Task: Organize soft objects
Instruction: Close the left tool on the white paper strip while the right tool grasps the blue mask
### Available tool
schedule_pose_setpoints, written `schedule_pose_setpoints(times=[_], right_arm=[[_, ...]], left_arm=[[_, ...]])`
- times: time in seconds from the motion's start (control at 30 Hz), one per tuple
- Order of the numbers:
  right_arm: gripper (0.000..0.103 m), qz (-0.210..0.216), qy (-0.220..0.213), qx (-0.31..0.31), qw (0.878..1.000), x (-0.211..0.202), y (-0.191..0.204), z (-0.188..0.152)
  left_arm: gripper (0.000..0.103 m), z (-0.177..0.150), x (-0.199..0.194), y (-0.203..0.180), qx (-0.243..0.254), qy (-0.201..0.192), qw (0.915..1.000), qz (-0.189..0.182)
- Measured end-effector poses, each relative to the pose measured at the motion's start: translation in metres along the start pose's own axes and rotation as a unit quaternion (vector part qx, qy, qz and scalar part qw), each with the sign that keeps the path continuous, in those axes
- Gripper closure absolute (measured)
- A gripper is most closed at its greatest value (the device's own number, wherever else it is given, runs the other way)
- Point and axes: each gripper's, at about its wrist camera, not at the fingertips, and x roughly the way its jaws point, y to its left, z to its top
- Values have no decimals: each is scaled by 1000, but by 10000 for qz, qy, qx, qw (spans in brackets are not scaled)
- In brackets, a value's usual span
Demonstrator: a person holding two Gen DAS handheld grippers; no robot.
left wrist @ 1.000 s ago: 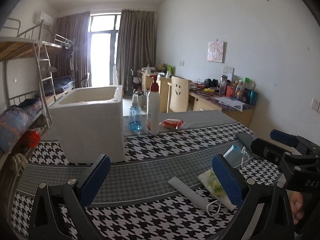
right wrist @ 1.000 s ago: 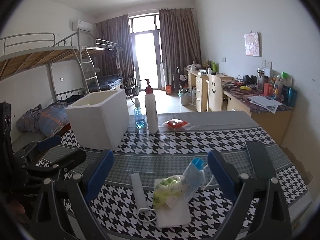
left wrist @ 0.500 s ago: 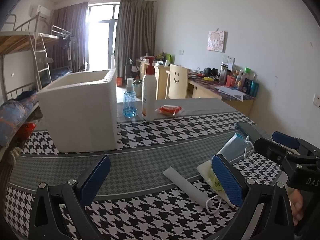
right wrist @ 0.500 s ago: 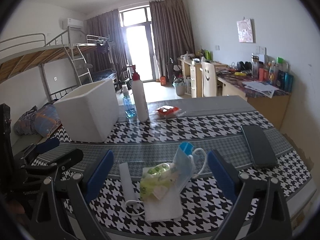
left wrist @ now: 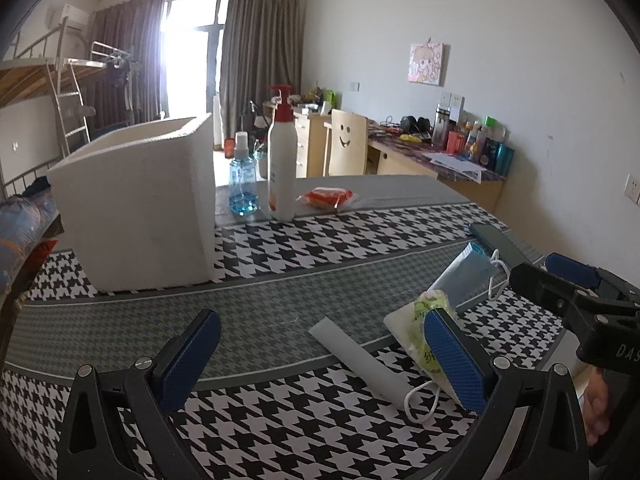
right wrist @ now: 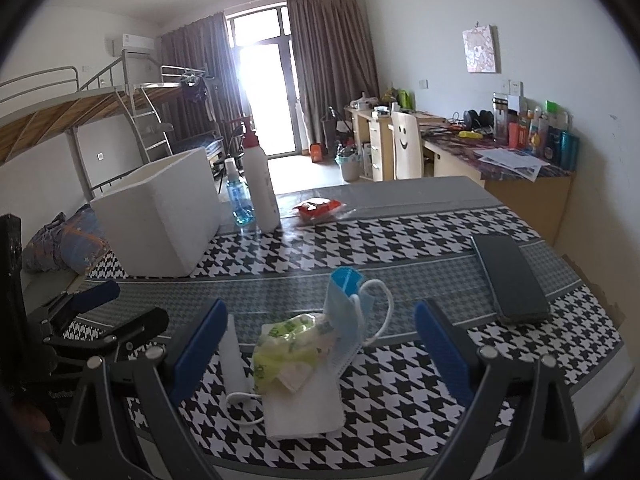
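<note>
A heap of soft things lies near the table's front edge: a blue face mask (right wrist: pixel 346 312) (left wrist: pixel 464 276), a green-yellow tissue packet (right wrist: pixel 288 340) (left wrist: pixel 424 320), a white folded cloth (right wrist: pixel 304 408) and a white strip (right wrist: pixel 232 352) (left wrist: pixel 360 356). My right gripper (right wrist: pixel 320 312) is open, its fingers either side of the heap and just short of it. To the heap's left my left gripper (left wrist: pixel 320 320) is open, with the strip between its fingers. A white foam box (left wrist: pixel 136 208) (right wrist: pixel 160 216) stands open-topped at the back left.
Beyond the box stand a white pump bottle (left wrist: pixel 282 168), a blue spray bottle (left wrist: pixel 242 184) and an orange packet (left wrist: pixel 326 196). A dark phone (right wrist: pixel 512 280) lies right of the heap. The houndstooth table (right wrist: pixel 400 240) has bare room in the middle.
Both grippers have come closer to the heap, which now looks larger in each view. They stay open. Nothing on the table has moved.
</note>
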Motion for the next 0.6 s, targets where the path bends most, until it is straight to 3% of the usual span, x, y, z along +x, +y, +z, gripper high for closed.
schedule_pose_setpoints(times=[0.6], right_arm=[[6,18,241,163,9996,18,-15,-6]], left_arm=[[1,-11,33,-8,-104,554,9982,183]])
